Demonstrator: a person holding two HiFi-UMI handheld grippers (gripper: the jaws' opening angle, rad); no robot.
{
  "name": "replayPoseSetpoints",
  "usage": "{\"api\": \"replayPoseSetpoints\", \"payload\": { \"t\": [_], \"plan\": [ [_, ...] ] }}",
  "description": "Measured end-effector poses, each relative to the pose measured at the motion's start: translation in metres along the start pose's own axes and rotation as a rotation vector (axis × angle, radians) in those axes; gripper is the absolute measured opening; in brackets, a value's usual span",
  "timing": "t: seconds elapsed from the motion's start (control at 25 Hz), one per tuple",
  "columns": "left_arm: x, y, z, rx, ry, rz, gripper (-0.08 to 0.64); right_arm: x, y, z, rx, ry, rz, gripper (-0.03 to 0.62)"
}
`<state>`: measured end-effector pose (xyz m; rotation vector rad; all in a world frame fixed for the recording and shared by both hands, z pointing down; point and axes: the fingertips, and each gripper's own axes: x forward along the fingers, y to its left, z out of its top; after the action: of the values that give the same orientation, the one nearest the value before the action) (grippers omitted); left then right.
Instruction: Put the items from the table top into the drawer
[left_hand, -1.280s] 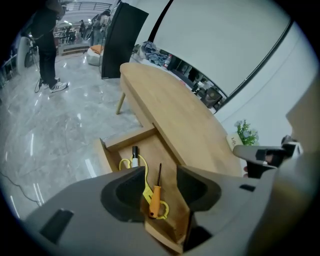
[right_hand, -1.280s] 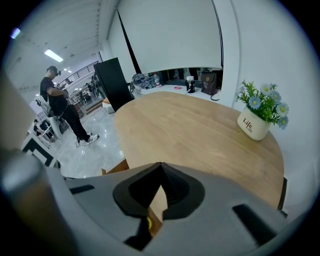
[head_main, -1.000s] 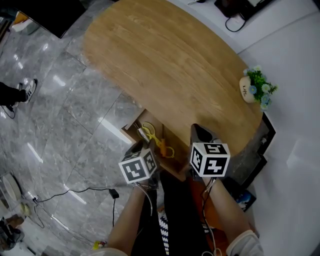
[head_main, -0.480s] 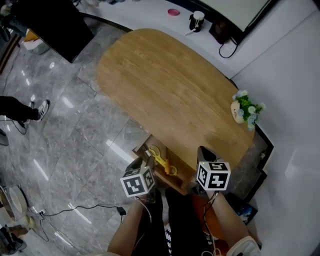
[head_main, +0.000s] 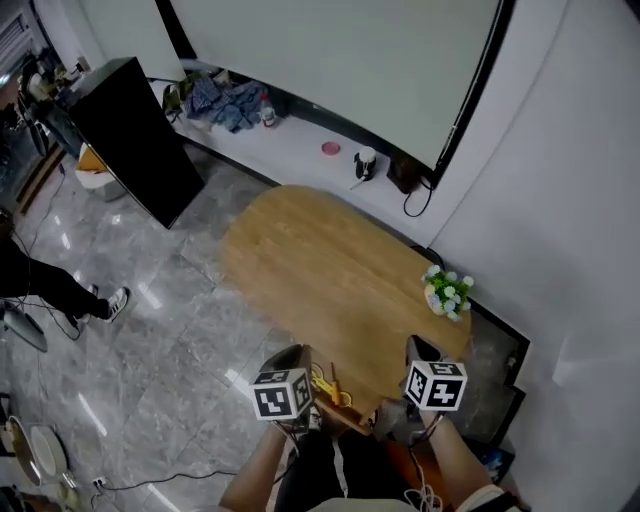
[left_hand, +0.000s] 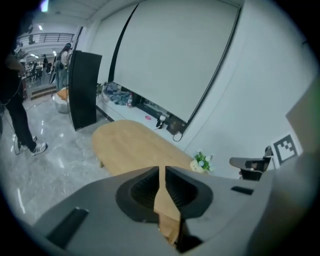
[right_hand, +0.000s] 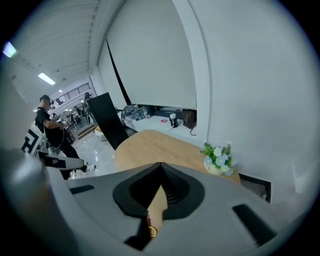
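The oval wooden table (head_main: 320, 260) carries only a small flower pot (head_main: 445, 293) at its far right end. Under its near edge the drawer (head_main: 345, 408) stands open with yellow-handled scissors (head_main: 326, 386) inside. My left gripper (head_main: 287, 356) hangs above the drawer's left side. In the left gripper view its jaws (left_hand: 161, 170) are closing to a narrow slit with nothing between them. My right gripper (head_main: 421, 349) is over the table's near right edge. In the right gripper view its tips (right_hand: 161, 165) meet, holding nothing.
A black upright panel (head_main: 135, 135) stands on the grey floor at the far left. A person's leg and shoe (head_main: 70, 295) show at the left. A white ledge (head_main: 300, 150) along the wall holds a cup (head_main: 365, 163) and clothes (head_main: 228, 100).
Both grippers have lifted up and away from the drawer. The head view has swung up, so the whole table and the back wall now show.
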<state>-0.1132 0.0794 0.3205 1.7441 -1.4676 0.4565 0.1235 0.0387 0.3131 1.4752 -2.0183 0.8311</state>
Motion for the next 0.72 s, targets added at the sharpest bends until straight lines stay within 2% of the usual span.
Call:
{"api": "replayPoseSetpoints", "payload": {
  "t": [0.2, 0.36, 0.52, 0.72],
  "plan": [
    [-0.057, -0.038, 0.067, 0.078, -0.158, -0.015, 0.018, -0.062, -0.012, 0.055, -0.035, -0.107, -0.021, -0.006],
    [-0.097, -0.054, 0.108, 0.120, -0.276, -0.006, 0.011, -0.104, -0.024, 0.080, -0.036, -0.178, -0.027, -0.008],
    [-0.124, -0.057, 0.130, 0.158, -0.363, 0.047, 0.009, -0.126, -0.038, 0.090, -0.053, -0.214, -0.039, -0.007],
    [-0.128, -0.050, 0.136, 0.140, -0.395, 0.106, 0.009, -0.125, -0.049, 0.103, -0.065, -0.219, -0.036, -0.007]
  ]
}}
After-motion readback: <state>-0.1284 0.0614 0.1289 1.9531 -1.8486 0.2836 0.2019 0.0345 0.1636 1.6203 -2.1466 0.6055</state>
